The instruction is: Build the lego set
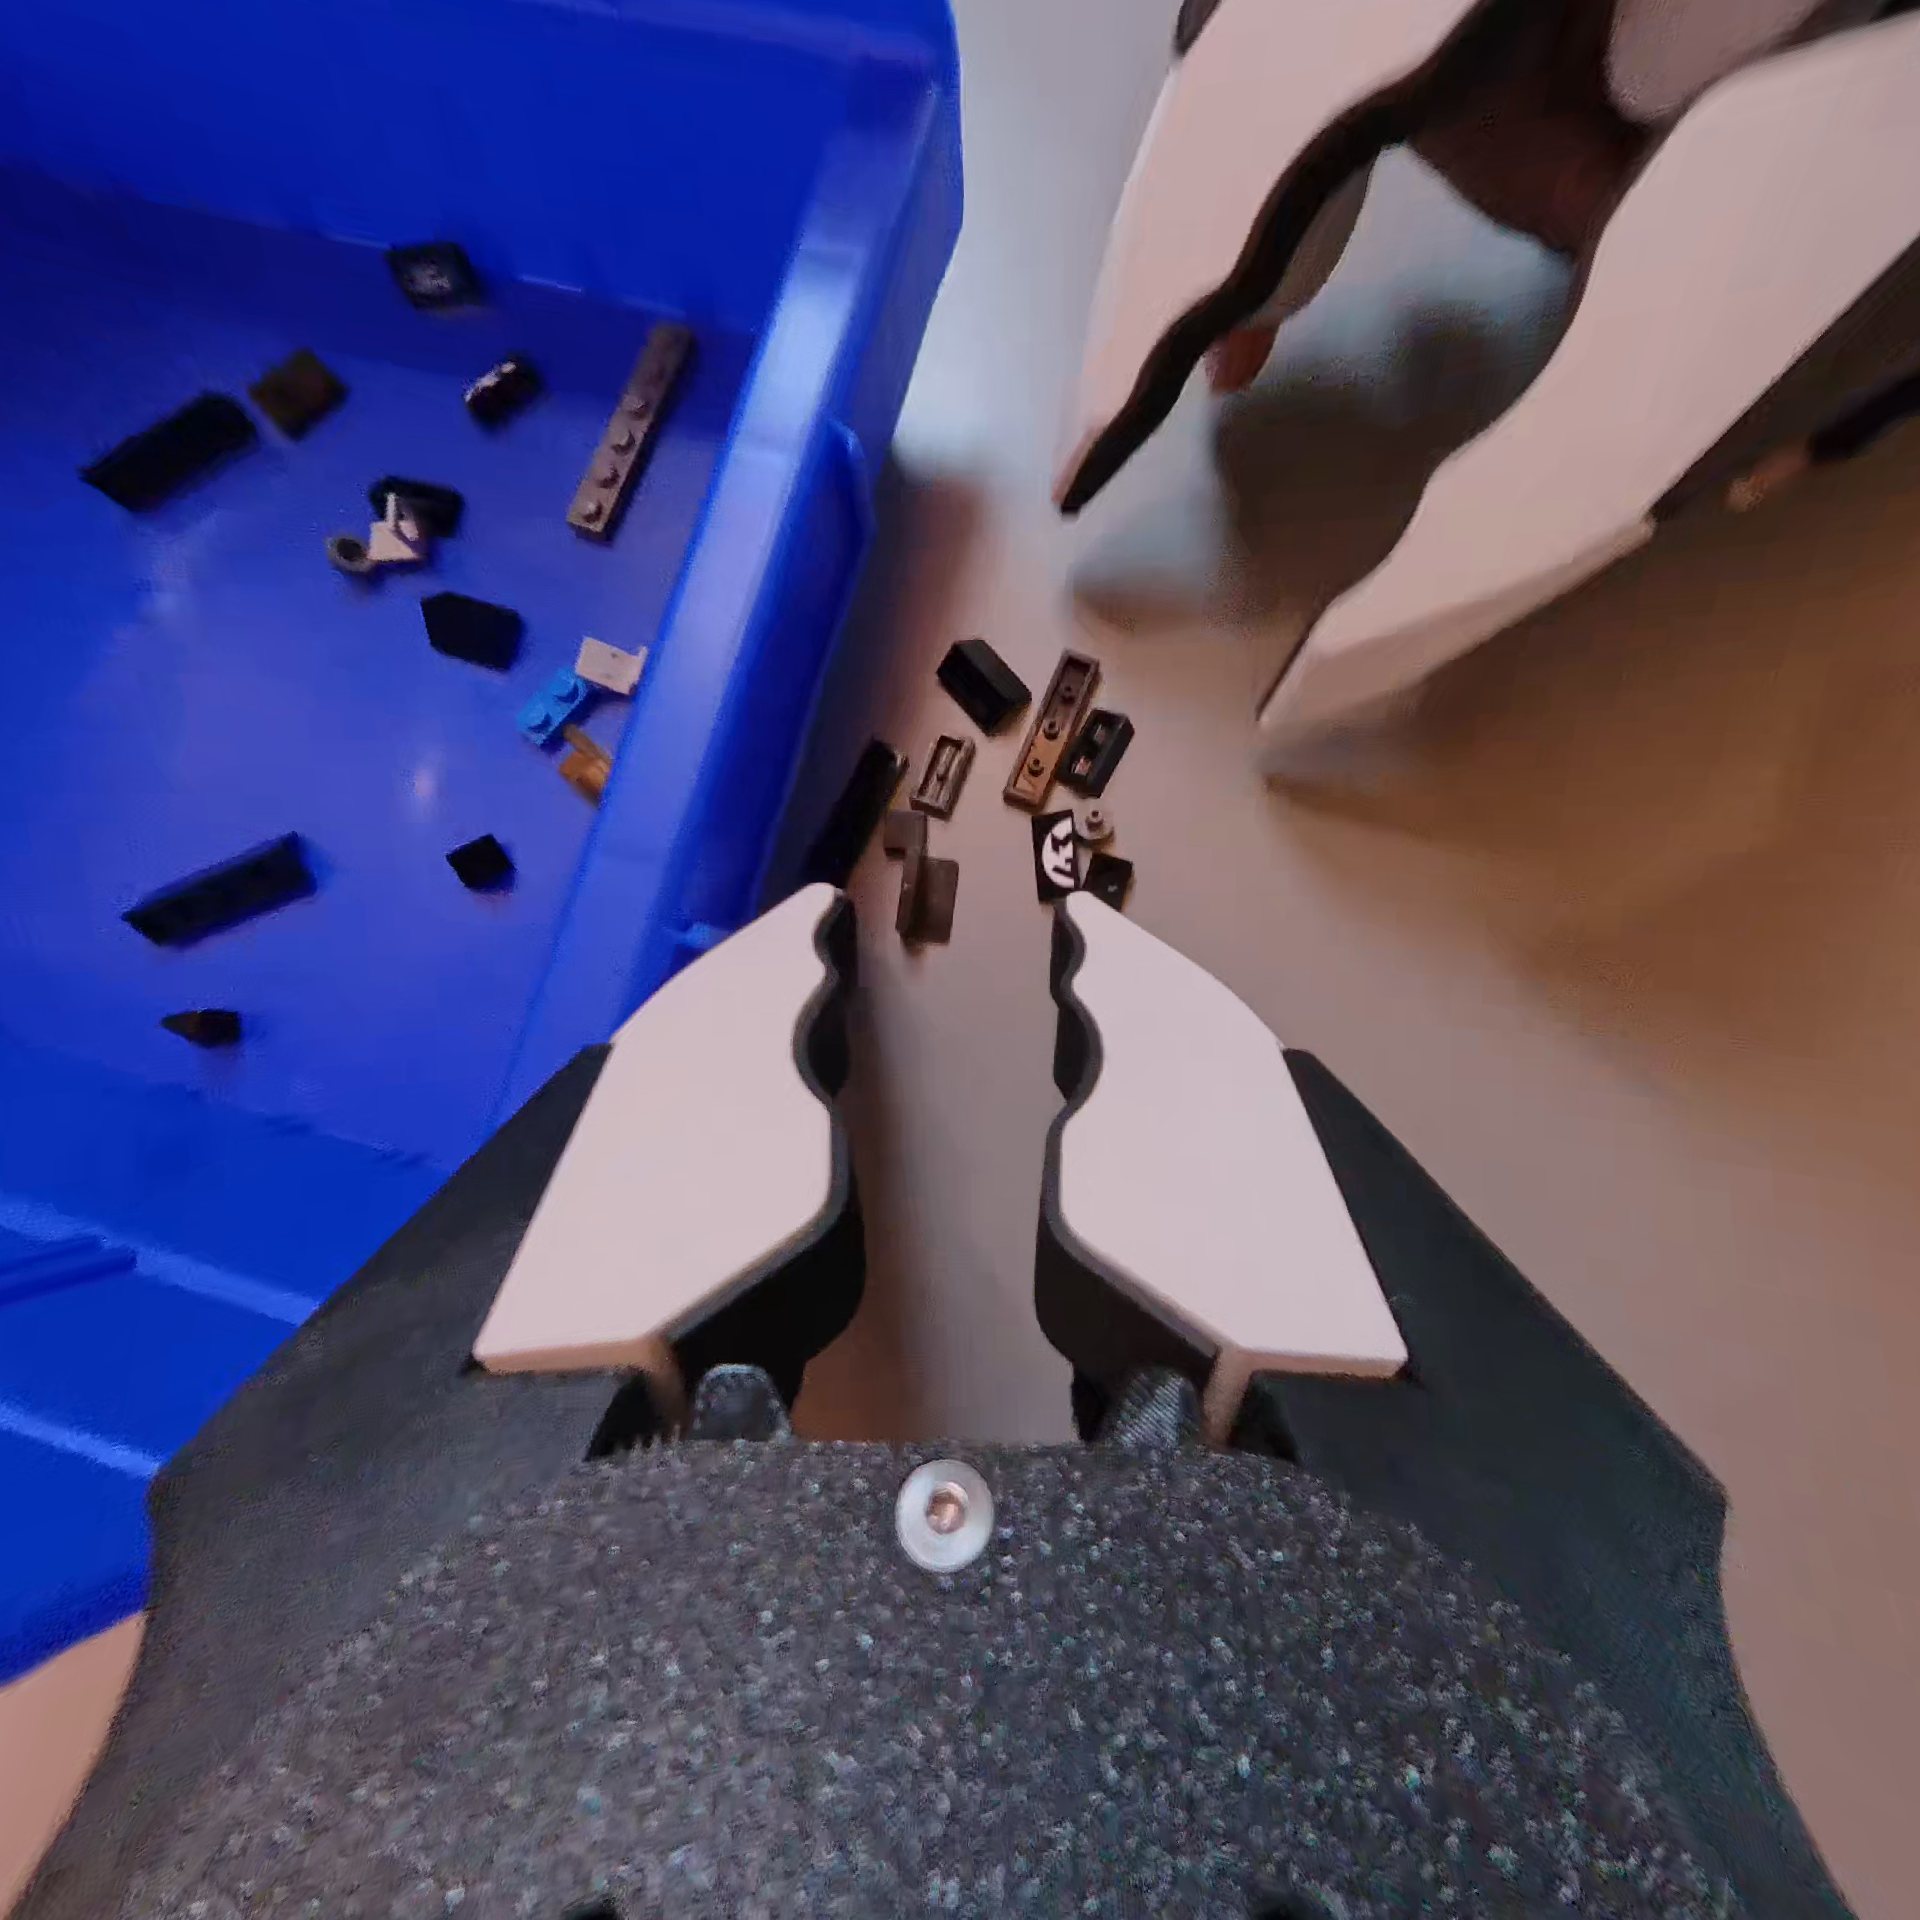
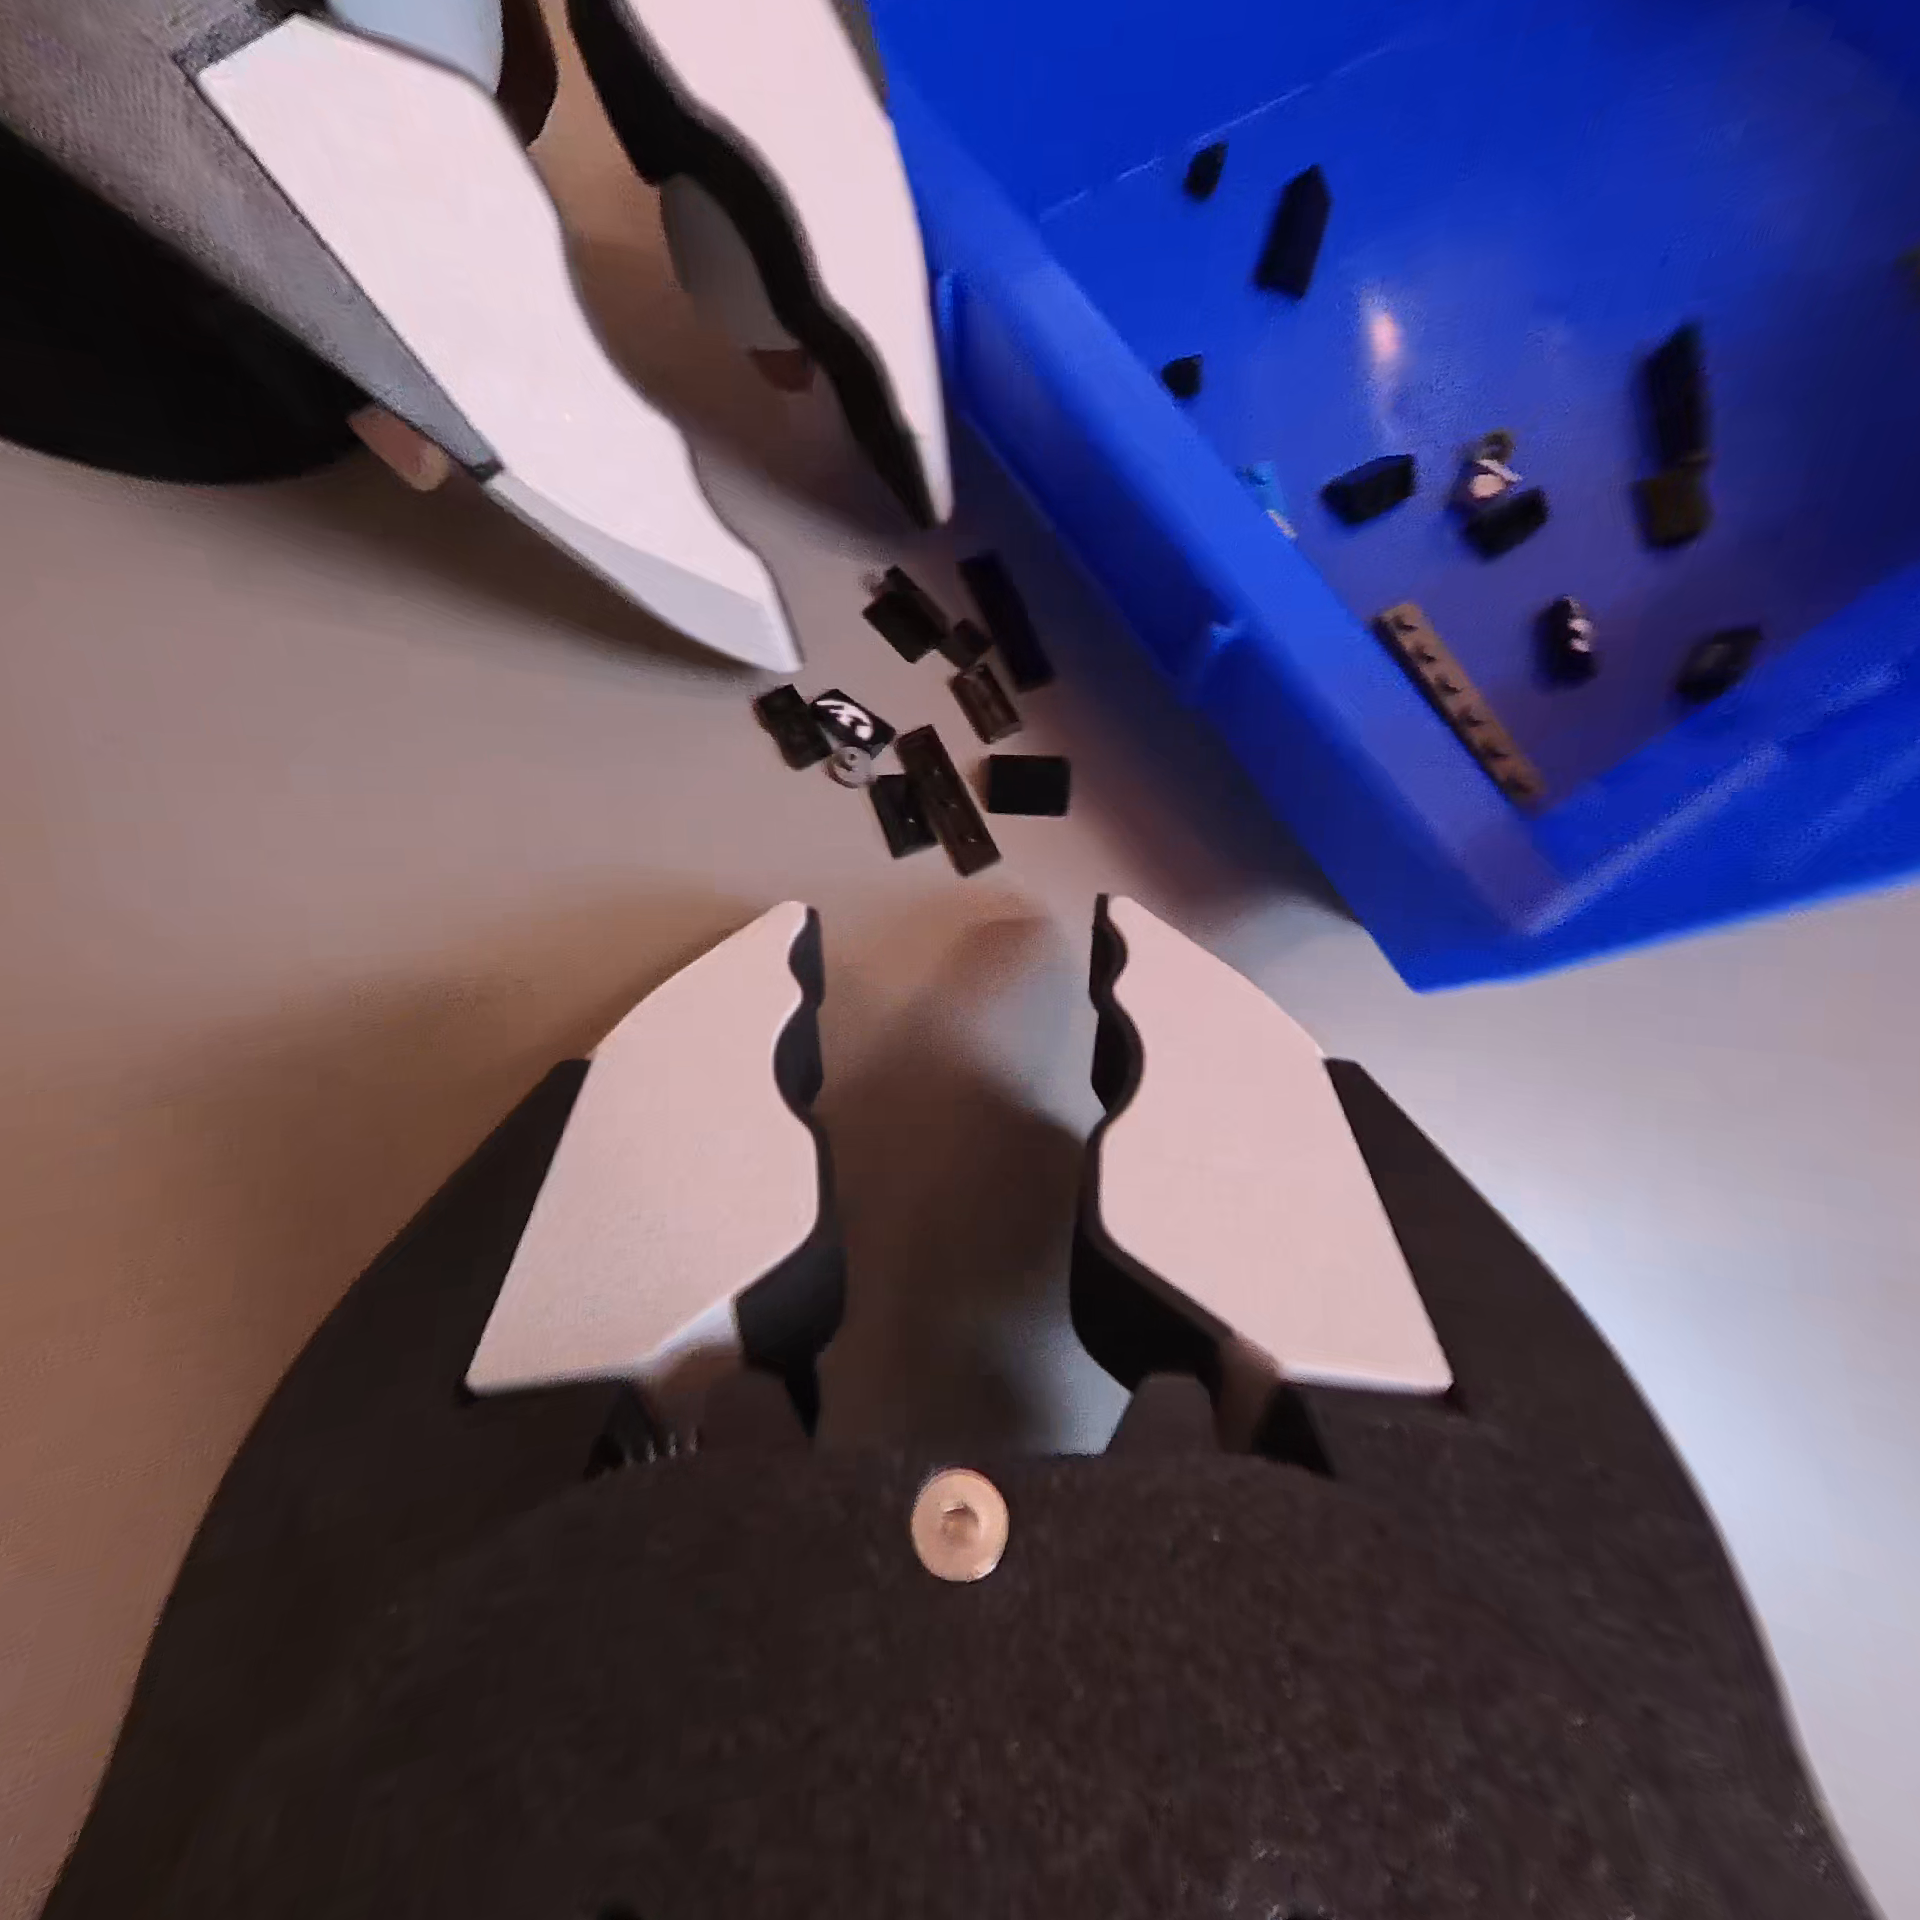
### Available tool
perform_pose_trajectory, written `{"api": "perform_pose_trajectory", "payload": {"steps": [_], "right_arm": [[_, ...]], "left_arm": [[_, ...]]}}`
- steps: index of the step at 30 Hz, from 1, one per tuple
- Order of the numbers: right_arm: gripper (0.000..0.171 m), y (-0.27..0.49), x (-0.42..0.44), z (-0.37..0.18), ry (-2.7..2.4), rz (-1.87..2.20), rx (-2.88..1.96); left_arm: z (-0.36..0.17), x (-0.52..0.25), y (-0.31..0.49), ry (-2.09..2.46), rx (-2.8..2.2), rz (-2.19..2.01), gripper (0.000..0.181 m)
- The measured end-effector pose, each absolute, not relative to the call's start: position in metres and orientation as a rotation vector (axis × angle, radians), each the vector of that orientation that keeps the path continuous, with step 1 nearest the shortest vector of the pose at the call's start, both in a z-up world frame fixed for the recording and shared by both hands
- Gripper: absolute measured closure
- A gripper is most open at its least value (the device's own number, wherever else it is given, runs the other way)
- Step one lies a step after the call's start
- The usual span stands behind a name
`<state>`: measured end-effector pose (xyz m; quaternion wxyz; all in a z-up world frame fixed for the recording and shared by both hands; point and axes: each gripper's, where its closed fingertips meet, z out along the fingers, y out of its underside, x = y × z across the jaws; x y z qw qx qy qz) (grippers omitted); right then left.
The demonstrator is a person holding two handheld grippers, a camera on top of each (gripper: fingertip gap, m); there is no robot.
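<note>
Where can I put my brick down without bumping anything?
Bare table lies right of the loose brick cluster, away from the blue bin. Between both hand-held grippers it is crowded, and the bin floor holds scattered pieces.

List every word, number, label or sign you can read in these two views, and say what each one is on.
No readable words or numbers in either view.
Black tile in the pile on the table: a white printed mark, a graphic rather than letters I can make out.
Small black piece in the blue bin: a pale print, too blurred to read.
Both sets of fingers and the table: no markings.
</note>
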<state>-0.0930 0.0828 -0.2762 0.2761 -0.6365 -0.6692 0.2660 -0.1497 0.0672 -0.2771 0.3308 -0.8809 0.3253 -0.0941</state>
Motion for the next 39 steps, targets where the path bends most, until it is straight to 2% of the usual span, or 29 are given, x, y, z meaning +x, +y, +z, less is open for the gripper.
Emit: {"api": "perform_pose_trajectory", "payload": {"steps": [2,7,8,13,19,22,24,28,32,35,37,39], "right_arm": [[0.114,0.081,-0.099,-0.283,-1.865,0.693,-1.707],[0.113,0.083,-0.113,-0.286,-1.983,0.692,-1.702],[0.115,0.083,-0.114,-0.286,-2.003,0.696,-1.703],[0.134,0.082,-0.121,-0.286,-2.047,0.705,-1.682],[0.139,0.072,-0.113,-0.286,-2.104,0.698,-1.652],[0.139,0.067,-0.106,-0.286,-2.103,0.702,-1.646],[0.139,0.065,-0.102,-0.285,-2.092,0.707,-1.648],[0.139,0.067,-0.1,-0.265,-2.015,0.737,-1.64],[0.139,0.094,-0.113,-0.217,-1.817,0.699,-1.607],[0.139,0.133,-0.129,-0.184,-1.581,0.604,-1.636],[0.139,0.152,-0.14,-0.177,-1.467,0.539,-1.671],[0.131,0.163,-0.149,-0.177,-1.391,0.484,-1.702]], "left_arm": [[-0.284,-0.146,0.068,0.854,-2.324,-0.281,0.149],[-0.287,-0.142,0.068,0.883,-2.315,-0.308,0.162],[-0.287,-0.14,0.065,0.913,-2.304,-0.314,0.171],[-0.284,-0.138,0.06,0.954,-2.269,-0.339,0.172],[-0.221,-0.148,0.076,0.823,-2.065,-0.263,0.178],[-0.203,-0.167,0.097,0.749,-2.045,-0.118,0.176],[-0.203,-0.174,0.11,0.718,-2.063,-0.036,0.168],[-0.215,-0.175,0.12,0.732,-2.088,0.071,0.14],[-0.212,-0.167,0.109,0.785,-2.028,0.064,0.142],[-0.216,-0.146,0.088,0.88,-2.025,-0.121,0.155],[-0.232,-0.129,0.071,0.942,-2.094,-0.295,0.145],[-0.249,-0.123,0.061,1.002,-2.148,-0.358,0.14]]}}
